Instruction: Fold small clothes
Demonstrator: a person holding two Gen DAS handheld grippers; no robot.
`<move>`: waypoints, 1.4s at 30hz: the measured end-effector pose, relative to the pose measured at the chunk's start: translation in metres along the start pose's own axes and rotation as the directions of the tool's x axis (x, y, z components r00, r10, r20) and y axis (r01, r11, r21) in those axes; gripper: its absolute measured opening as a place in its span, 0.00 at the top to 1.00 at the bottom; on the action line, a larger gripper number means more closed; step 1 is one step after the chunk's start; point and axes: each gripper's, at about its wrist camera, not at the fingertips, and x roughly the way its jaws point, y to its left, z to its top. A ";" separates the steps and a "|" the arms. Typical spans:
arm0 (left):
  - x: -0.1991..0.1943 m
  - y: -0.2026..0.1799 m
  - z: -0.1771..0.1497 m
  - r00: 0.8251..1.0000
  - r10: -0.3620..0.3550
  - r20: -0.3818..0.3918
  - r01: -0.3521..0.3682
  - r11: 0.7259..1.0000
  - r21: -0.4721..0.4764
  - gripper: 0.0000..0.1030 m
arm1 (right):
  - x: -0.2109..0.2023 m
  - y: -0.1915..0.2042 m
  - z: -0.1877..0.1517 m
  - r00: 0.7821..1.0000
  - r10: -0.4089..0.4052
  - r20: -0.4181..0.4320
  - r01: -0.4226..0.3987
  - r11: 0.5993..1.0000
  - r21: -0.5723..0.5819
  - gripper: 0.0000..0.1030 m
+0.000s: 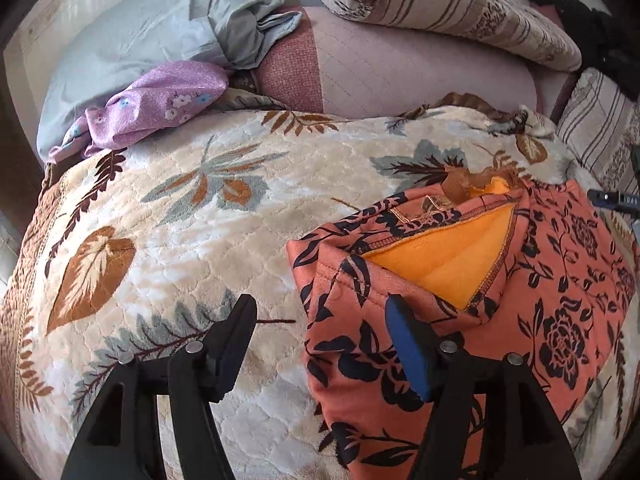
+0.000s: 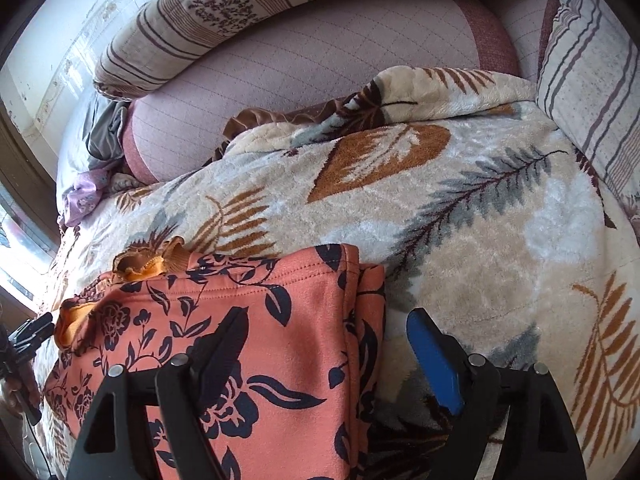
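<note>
A small orange garment [image 1: 460, 320] with a black flower print lies folded on the leaf-patterned blanket [image 1: 168, 240]. A turned-back flap shows its plain orange fleece lining [image 1: 444, 256]. My left gripper [image 1: 320, 312] stands open over the garment's left edge, with its blue-padded finger above the cloth and its black finger above the blanket. In the right wrist view the same garment [image 2: 280, 320] lies at lower left. My right gripper [image 2: 328, 324] stands open astride its right edge, pads clear of the cloth.
A lilac flowered cloth [image 1: 160, 100] and a pale blue pillow [image 1: 152, 36] lie at the far left. Striped cushions [image 1: 448, 12] and a pink quilted bolster [image 1: 400, 72] line the back. Another striped cushion [image 2: 592, 80] stands at the right.
</note>
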 end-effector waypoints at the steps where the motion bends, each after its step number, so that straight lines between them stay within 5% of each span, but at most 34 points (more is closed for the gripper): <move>1: 0.003 -0.006 0.001 1.000 0.006 -0.004 -0.006 0.999 0.037 0.35 | 0.001 0.002 0.000 1.000 -0.003 -0.002 0.003 1.000 -0.008 0.18; 3: 0.010 -0.018 0.003 1.000 0.020 -0.012 -0.018 0.994 0.112 0.36 | 0.002 0.005 0.001 1.000 -0.006 -0.003 0.006 1.000 -0.024 0.20; 4: 0.013 -0.023 0.004 1.000 0.026 -0.013 -0.024 0.989 0.143 0.45 | 0.003 0.006 0.002 1.000 -0.012 -0.003 0.012 1.000 -0.028 0.20; 5: 0.016 -0.028 0.005 0.999 0.032 -0.022 -0.028 0.986 0.162 0.65 | 0.004 0.007 0.002 1.000 -0.016 -0.009 0.016 0.999 -0.031 0.21; 7: 0.025 -0.032 0.008 0.997 0.068 -0.046 -0.059 0.983 0.175 1.00 | 0.010 0.008 0.002 0.999 -0.033 -0.033 0.032 0.999 -0.045 0.40; 8: 0.026 -0.034 0.009 0.996 0.083 -0.040 -0.075 0.981 0.178 1.00 | 0.013 0.010 0.002 0.996 -0.069 -0.052 0.066 0.996 -0.059 0.72; 13: 0.011 -0.034 0.015 0.993 0.112 0.025 -0.114 0.984 0.135 1.00 | 0.011 0.019 -0.002 0.991 -0.126 -0.044 0.120 0.986 -0.119 0.92; 20: -0.041 -0.018 0.031 0.972 0.124 0.201 -0.127 0.992 0.003 1.00 | -0.040 0.023 0.005 0.983 -0.143 0.116 0.157 0.981 -0.114 0.94; 24: -0.022 -0.011 0.035 0.984 0.088 0.156 -0.085 0.996 -0.028 1.00 | -0.038 0.010 0.012 0.973 -0.192 0.130 0.200 0.978 -0.053 0.95; 26: -0.015 -0.008 0.027 0.993 0.035 0.116 -0.032 0.999 -0.029 1.00 | -0.021 -0.005 0.010 0.991 -0.123 0.054 0.124 0.992 -0.013 0.95; 27: -0.014 -0.008 0.021 0.995 0.028 0.093 -0.026 0.999 -0.023 0.97 | -0.016 -0.009 0.006 0.993 -0.109 0.034 0.110 0.994 -0.004 0.95; 28: -0.015 -0.007 0.014 0.996 0.028 0.084 -0.028 1.000 -0.006 0.83 | -0.014 -0.012 0.002 0.994 -0.106 0.032 0.106 0.994 0.011 0.95; 29: -0.018 -0.007 0.006 0.996 0.034 0.088 -0.036 0.999 0.019 0.59 | -0.015 -0.016 0.000 0.995 -0.087 0.041 0.086 0.996 0.035 0.91; 31: -0.024 -0.007 -0.006 0.991 0.082 0.105 -0.090 0.994 0.068 0.38 | -0.021 -0.022 -0.004 0.995 -0.077 0.069 0.071 0.994 0.088 0.91; 42: 0.012 -0.038 -0.002 0.997 0.069 0.034 -0.075 0.970 0.231 0.38 | -0.016 -0.010 -0.004 0.999 -0.028 0.020 0.026 0.995 0.094 0.91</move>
